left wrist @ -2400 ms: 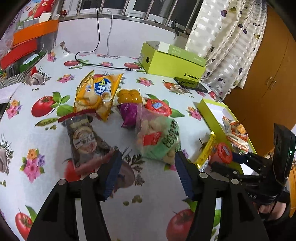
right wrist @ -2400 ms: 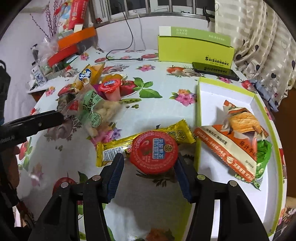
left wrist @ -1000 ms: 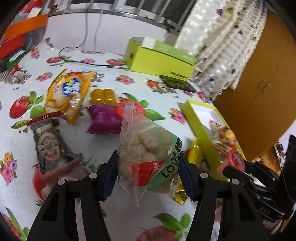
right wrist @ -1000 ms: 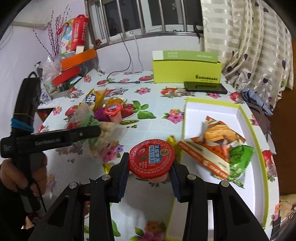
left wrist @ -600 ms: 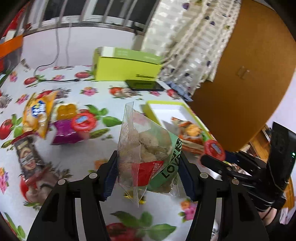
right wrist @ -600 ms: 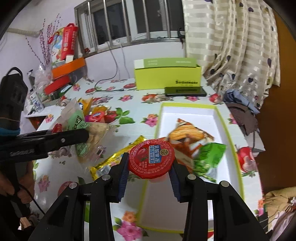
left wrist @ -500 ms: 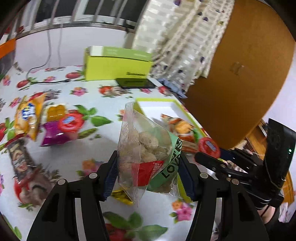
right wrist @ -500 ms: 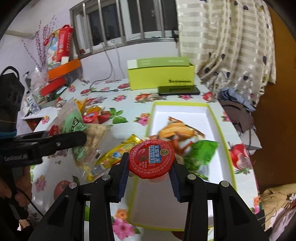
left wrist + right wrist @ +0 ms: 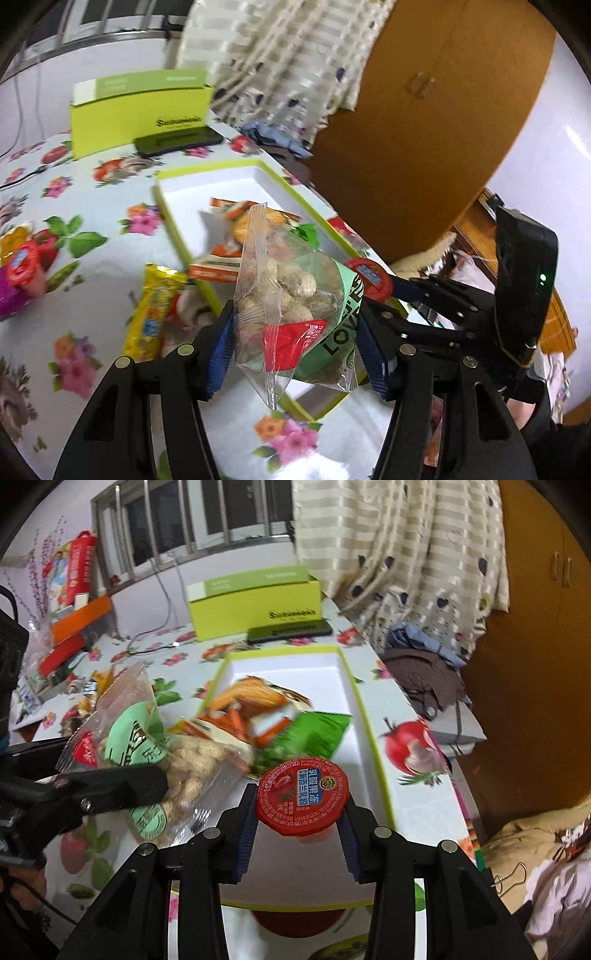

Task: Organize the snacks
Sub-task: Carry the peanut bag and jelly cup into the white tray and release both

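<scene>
A: The table (image 9: 413,805) has a cloth with flowers and tomatoes, and a window is behind. How far are the snacks?

B: One orange packet (image 9: 255,705) lies in the tray (image 9: 364,709). The left gripper (image 9: 295,354) pinches a bag of nuts (image 9: 295,295) over the tray's near corner; the right gripper (image 9: 297,823) clamps a red-lidded cup (image 9: 303,797) above it.

A: What is left?

B: The left view alone shows a yellow bar (image 9: 151,314) and another cup (image 9: 22,262) outside the tray.
</scene>
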The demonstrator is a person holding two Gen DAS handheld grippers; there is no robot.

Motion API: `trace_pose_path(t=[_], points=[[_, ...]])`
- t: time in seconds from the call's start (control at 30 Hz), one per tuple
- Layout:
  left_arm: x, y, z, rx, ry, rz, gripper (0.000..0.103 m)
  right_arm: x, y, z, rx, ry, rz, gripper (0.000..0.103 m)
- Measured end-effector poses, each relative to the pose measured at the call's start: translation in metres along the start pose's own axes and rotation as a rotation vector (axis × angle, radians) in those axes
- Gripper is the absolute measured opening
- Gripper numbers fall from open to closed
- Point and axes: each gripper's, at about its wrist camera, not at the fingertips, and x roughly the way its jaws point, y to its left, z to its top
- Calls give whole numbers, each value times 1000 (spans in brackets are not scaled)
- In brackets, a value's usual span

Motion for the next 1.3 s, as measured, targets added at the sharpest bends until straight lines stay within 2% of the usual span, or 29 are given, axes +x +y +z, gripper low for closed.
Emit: trace_pose_path(t=[0.17,0.27,0.5,0.73,0.8,0.97,1.1,1.3], points=[[18,4,3,-12,35,-7,62,15,-10,1,7,29,-15,38],[26,13,8,-24,43,13,62,23,-10,6,-7,29,-9,38],[42,31,33,-29,31,63,62,49,-7,36,-46,17,10,38],[60,44,63,-47,7,99,62,68,-18,64,-23,2,36,38],[63,42,62,-51,14,94,63,67,-22,64,-9,1,46,39],[61,35,50,-54,25,34,65,52,-26,50,-12,-1,44,51],[44,26,44,-28,-30,52,72,32,-27,38,-1,-32,37,59],[11,19,33,-23,-101,79,73,0,-20,27,4,-80,45,62]])
